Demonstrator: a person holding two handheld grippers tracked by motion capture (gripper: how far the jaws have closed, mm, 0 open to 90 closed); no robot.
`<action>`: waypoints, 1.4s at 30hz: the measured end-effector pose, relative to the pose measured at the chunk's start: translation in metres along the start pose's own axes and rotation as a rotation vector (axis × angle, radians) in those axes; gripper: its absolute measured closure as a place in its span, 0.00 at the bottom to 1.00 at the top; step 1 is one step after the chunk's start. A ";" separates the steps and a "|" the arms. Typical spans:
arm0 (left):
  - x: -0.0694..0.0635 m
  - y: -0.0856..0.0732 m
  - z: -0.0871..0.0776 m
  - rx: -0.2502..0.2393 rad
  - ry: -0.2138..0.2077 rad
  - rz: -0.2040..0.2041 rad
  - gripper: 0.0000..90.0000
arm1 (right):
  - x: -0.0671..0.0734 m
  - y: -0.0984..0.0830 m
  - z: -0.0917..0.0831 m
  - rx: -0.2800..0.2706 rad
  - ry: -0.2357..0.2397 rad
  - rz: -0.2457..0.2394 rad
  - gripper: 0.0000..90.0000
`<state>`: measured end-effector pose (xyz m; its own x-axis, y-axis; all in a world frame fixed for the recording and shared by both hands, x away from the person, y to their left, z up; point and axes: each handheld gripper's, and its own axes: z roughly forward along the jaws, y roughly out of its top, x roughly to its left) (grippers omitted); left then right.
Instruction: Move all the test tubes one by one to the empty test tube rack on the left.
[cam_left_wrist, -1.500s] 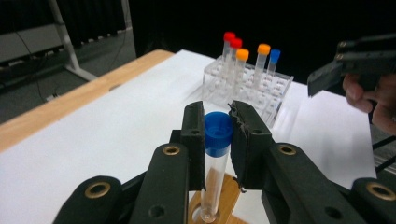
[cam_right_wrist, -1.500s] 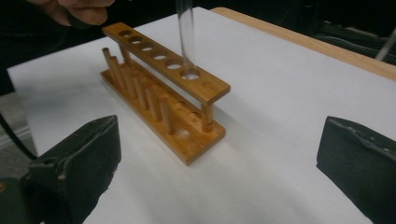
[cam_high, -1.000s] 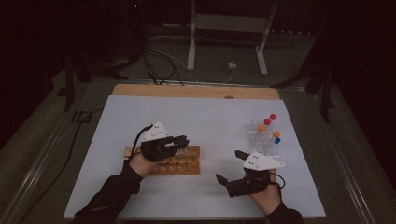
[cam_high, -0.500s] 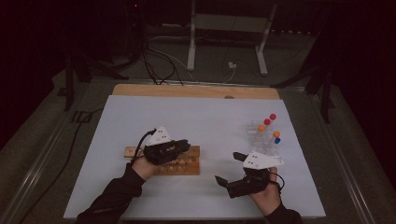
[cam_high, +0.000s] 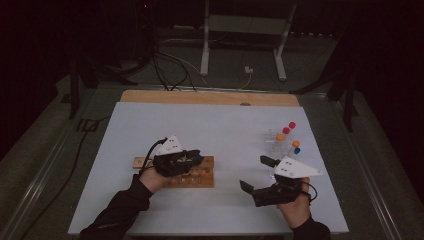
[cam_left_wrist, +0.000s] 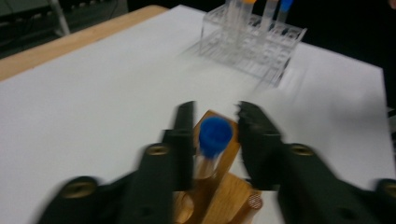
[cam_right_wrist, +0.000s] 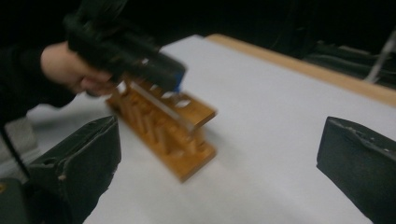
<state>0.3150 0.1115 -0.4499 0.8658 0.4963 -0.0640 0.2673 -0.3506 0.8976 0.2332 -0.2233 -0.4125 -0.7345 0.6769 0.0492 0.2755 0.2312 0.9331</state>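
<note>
Your left gripper (cam_left_wrist: 212, 140) has just been opening its fingers, which now flank the blue-capped tube (cam_left_wrist: 212, 140) standing in the wooden rack (cam_high: 197, 175) without pressing it. Your right gripper (cam_high: 255, 175) hovers nearby over the table (cam_high: 220, 125), fingers wide and empty.

Blue-capped clear tube (cam_left_wrist: 212, 144), seemingly upright in the wooden rack (cam_left_wrist: 224, 186), near the rack's end on the white worktop (cam_left_wrist: 93, 107)

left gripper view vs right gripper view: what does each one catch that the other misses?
Left gripper view alone: the clear plastic rack with capped tubes, and the blue cap between the left gripper's jaws, which have just been opening. Right gripper view alone: the hand holding that gripper, and the right gripper's wide-open jaws. Both: the wooden rack and white table.
</note>
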 end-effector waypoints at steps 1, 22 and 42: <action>0.000 0.001 -0.002 -0.008 -0.015 -0.004 0.65 | -0.004 0.002 -0.005 -0.009 -0.017 -0.001 0.00; -0.027 -0.013 -0.059 -0.071 -0.032 -0.029 0.02 | -0.093 -0.017 -0.044 0.097 -0.443 0.186 0.03; -0.028 -0.038 -0.075 -0.056 0.007 -0.066 0.02 | -0.113 -0.051 -0.028 0.273 -0.510 0.298 0.51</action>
<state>0.2487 0.1708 -0.4493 0.8440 0.5225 -0.1206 0.2991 -0.2721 0.9146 0.2845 -0.3311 -0.4559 -0.2340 0.9707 0.0541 0.6195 0.1060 0.7778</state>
